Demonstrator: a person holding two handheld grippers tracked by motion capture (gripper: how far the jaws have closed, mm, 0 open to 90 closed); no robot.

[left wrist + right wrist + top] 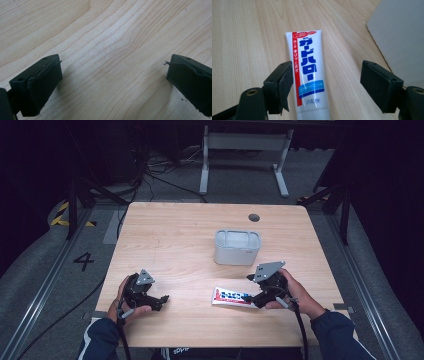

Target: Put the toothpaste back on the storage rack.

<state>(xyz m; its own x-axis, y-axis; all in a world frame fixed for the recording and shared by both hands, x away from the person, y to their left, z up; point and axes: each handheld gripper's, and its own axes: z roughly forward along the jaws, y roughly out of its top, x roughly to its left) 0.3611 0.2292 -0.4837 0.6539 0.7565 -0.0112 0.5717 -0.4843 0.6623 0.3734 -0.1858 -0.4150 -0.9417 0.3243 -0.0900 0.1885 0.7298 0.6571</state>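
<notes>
A white toothpaste tube with blue lettering and a red stripe lies flat on the wooden table, near its front edge. My right gripper stands open at the tube's right end. In the right gripper view the tube lies between the jaws, close to the left one, and my right gripper holds nothing. My left gripper rests open over bare wood at the front left. In the left gripper view my left gripper has its jaws wide apart with only wood between them.
A grey rectangular bin stands upright behind the tube, and its pale wall fills the right of the right gripper view. A round grommet sits near the table's far edge. Dark floor, cables and a white frame lie beyond.
</notes>
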